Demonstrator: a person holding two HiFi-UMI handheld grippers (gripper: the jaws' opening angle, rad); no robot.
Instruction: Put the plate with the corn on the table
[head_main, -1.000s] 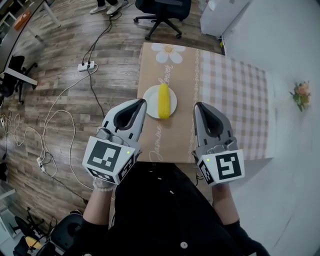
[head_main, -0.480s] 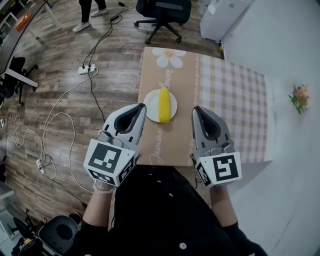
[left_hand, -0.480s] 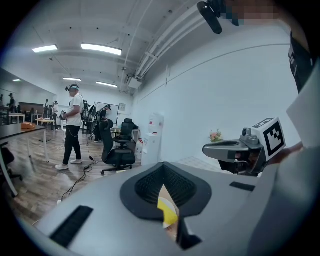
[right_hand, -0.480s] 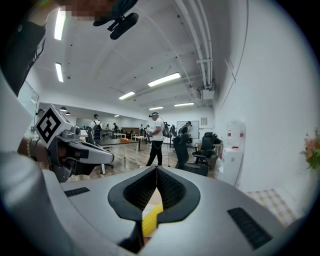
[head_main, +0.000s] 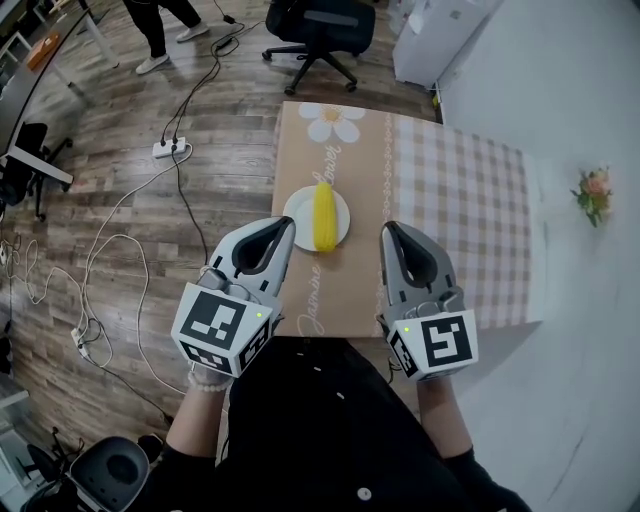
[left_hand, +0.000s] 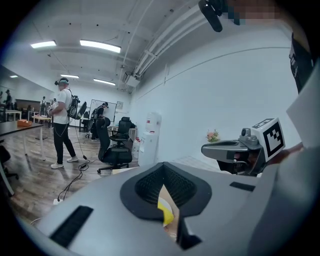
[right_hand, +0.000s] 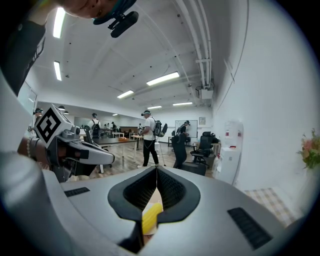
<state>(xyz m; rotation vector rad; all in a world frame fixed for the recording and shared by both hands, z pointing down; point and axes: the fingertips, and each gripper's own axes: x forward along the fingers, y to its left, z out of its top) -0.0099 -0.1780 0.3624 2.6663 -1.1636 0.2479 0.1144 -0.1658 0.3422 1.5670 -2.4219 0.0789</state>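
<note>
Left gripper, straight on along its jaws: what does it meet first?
Probably the plate, then the corn on it; the left gripper points at them, corn dead ahead in its view. Height unclear: it might pass above.

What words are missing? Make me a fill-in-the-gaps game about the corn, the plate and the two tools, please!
1. The corn lying on the white plate is ____ in colour.
2. The jaws of the left tool and the right tool are not open but ____.
3. The plate stands on the table, and ____ of the two tools touches it.

Missing words: yellow; shut; neither.
</note>
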